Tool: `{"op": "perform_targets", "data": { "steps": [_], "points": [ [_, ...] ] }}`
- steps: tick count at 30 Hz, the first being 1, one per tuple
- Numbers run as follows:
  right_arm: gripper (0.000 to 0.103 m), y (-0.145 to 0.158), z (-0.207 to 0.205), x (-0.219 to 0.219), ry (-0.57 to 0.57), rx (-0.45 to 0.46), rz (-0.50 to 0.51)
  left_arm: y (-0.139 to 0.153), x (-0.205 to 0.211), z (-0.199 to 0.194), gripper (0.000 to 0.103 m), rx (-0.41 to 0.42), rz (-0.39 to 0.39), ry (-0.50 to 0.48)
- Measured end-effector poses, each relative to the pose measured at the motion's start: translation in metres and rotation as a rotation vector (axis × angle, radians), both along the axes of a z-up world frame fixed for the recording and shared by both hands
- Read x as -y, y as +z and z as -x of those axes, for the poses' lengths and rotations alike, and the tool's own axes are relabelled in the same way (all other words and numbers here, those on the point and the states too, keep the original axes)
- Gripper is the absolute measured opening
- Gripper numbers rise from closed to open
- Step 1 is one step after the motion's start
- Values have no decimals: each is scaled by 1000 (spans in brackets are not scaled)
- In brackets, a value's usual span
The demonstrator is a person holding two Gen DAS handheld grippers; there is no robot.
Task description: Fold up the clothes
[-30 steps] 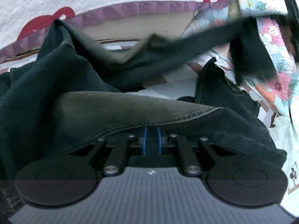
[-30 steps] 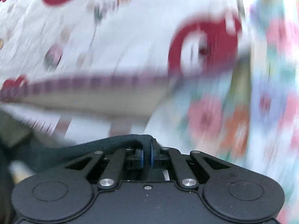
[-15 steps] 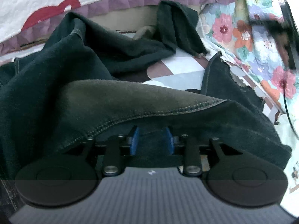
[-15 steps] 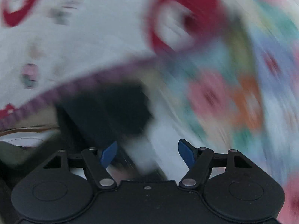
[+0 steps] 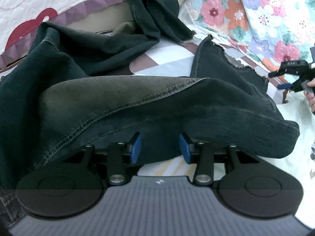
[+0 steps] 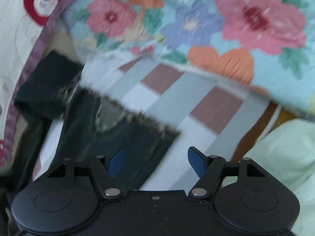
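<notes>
change: both grippers let go since 1 s ago | left gripper (image 5: 159,147) jaws opening, dark jeans (image 5: 137,102) slack between pads, unpinched | right gripper (image 6: 155,163) spread wide, empty, above frayed hem (image 6: 137,118) | jeans crumpled on checked sheet (image 5: 167,59) | judgement: regrasp needed before folding

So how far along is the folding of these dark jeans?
Barely begun. The dark jeans lie rumpled on the checked sheet, legs sprawled, no neat fold showing. Left tongs are opening around a fold; right tongs are open, empty. All folding remains.
</notes>
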State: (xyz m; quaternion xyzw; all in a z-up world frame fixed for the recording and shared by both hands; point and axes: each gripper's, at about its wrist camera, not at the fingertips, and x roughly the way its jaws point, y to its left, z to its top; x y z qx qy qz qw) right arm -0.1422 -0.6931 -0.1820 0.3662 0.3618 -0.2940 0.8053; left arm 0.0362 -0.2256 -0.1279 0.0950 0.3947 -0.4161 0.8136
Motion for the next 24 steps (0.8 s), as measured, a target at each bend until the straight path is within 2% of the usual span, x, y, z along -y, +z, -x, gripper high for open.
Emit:
{"op": "perform_targets", "data": {
  "steps": [3,6,8,10,11,12,13,14,15,17,20,22,24],
  "points": [
    [79,-11,-11,-7,-13,-28,-36,-2,-1,1,40,-2,16,18],
    [82,-13,-26,-13,48,-49,61,-2,-1,-1,38,-46,34,47],
    [84,-15,-38,-14,90,-62,138,-3,4,2,38,-15,13,30],
    [79,-19,-51,-14,132,-51,216,-3,12,5,38,47,-26,6],
    [37,-18,-58,-15,152,-72,260,-3,17,7,39,80,-50,-3],
    [6,-15,-65,-16,170,-120,309,-3,19,8,39,98,-70,-5],
    [6,-4,-68,-15,157,-123,331,-2,20,8,40,105,-80,-2],
    [6,17,-63,-12,122,-56,329,-1,19,8,40,109,-86,4],
    [6,44,-58,-12,113,10,368,2,15,8,40,117,-89,15],
    [5,100,-50,-13,127,65,524,12,6,8,42,141,-84,42],
    [6,156,-25,-7,87,19,726,28,-12,5,42,168,-93,87],
    [6,162,-8,1,93,-96,837,40,-29,1,42,177,-101,142],
    [6,146,6,14,106,-198,853,52,-50,-4,44,170,-122,210]
  ]
}}
